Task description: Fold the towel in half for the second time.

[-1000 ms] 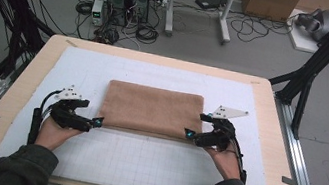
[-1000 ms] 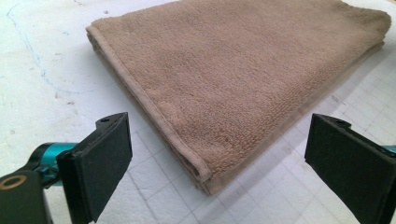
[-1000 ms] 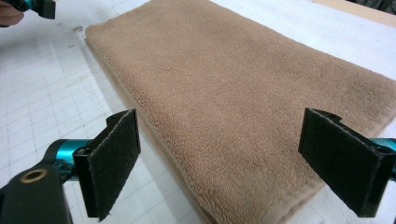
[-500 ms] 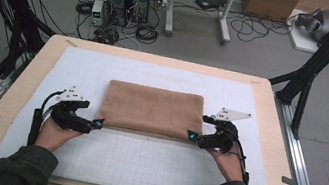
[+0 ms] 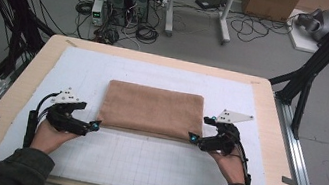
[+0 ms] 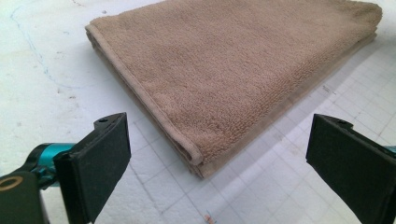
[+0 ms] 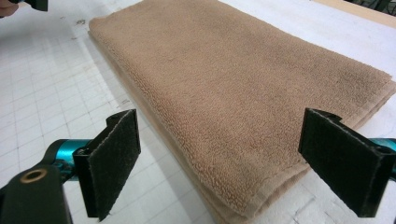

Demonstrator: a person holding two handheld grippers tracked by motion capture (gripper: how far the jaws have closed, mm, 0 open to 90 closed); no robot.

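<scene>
Terrycloth, tan and looped, folded into a thick rectangle: the towel [image 5: 152, 110] lies mid-table on my white gridded mat [image 5: 140, 164]. I hold the left gripper [image 5: 94, 124] low at its near-left corner, jaws spread wide and empty. The right gripper [image 5: 192, 137] sits at the near-right corner, equally wide, palm low.

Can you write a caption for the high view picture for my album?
Two open claws, left claw and right claw, at the near corners of a folded brown towel.
</scene>
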